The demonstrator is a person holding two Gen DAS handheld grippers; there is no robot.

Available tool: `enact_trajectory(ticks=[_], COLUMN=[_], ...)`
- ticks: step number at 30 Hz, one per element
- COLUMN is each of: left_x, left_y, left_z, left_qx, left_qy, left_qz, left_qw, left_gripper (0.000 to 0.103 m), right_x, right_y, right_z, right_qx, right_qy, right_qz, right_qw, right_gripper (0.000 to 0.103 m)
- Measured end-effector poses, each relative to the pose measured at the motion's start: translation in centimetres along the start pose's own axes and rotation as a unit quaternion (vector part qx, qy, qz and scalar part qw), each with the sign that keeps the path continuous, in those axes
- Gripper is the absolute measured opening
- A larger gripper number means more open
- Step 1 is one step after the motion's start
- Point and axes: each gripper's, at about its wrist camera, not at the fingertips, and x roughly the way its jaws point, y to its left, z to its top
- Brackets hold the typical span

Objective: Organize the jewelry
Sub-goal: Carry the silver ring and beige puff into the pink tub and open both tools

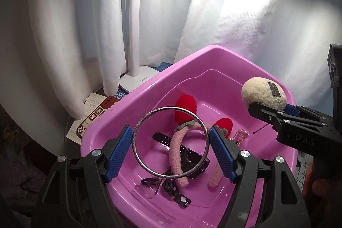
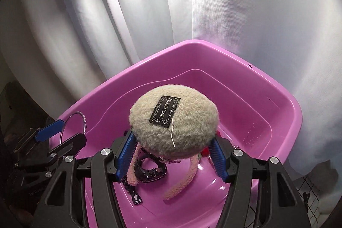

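"Midea" on the white lamp base [image 1: 140,78]; "DAS" on the right tool [image 1: 269,112]; black patch on the plush puff [image 2: 173,124], lettering unreadable. Left tool [image 1: 171,150] clamped on a silver bangle [image 1: 170,142], right tool squeezing the beige puff, both above the pink tub [image 1: 128,108] holding a fuzzy pink headband [image 1: 177,153].

L gripper [image 1: 171,142] clamps silver bangle [image 1: 170,143] btwn blue pads [image 1: 119,153], held above pink tub [image 1: 136,104]. R gripper [image 1: 263,109] at right, pinching beige fuzzy puff [image 1: 264,93] over tub rim. In tub: pink plush headband w/ red ears [image 1: 185,108], black watch strap [image 1: 168,140], black hair ties [image 1: 149,181]. White lamp base [image 1: 139,78] behind tub.
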Motion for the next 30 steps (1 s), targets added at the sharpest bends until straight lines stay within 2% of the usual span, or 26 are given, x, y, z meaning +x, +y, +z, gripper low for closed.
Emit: enact_trajectory(ticks=[6, 13, 16, 18, 21, 30], left_x=[1.6, 2.5, 2.4, 2.0, 1.6, 1.4], left_y=[0.3, 0.8, 1.0, 0.9, 1.0, 1.2], left_z=[-0.3, -0.3, -0.2, -0.1, 0.0, 0.0], left_qx=[-0.002, -0.01, -0.015, -0.013, -0.013, -0.017], left_qy=[0.032, 0.05, 0.051, 0.042, 0.031, 0.034], left_qz=[0.003, 0.003, 0.003, 0.011, 0.015, 0.017], left_qw=[0.9995, 0.9987, 0.9986, 0.999, 0.9993, 0.9991], left_gripper=[0.072, 0.073, 0.077, 0.09, 0.093, 0.093], right_x=[1.8, 3.0, 3.2, 3.2, 3.3, 2.8], right_y=[-0.5, -1.1, -1.1, -1.1, -1.0, -0.6], right_z=[0.2, 0.2, 0.3, 0.3, 0.3, 0.3], right_qx=[0.008, 0.016, 0.014, 0.014, 0.014, 0.013], right_qy=[0.037, 0.054, 0.06, 0.063, 0.064, 0.065], right_qz=[-0.016, -0.025, -0.024, -0.025, -0.027, -0.027], right_qw=[0.999, 0.998, 0.998, 0.998, 0.998, 0.997], right_gripper=[0.061, 0.061, 0.065, 0.067, 0.069, 0.071])
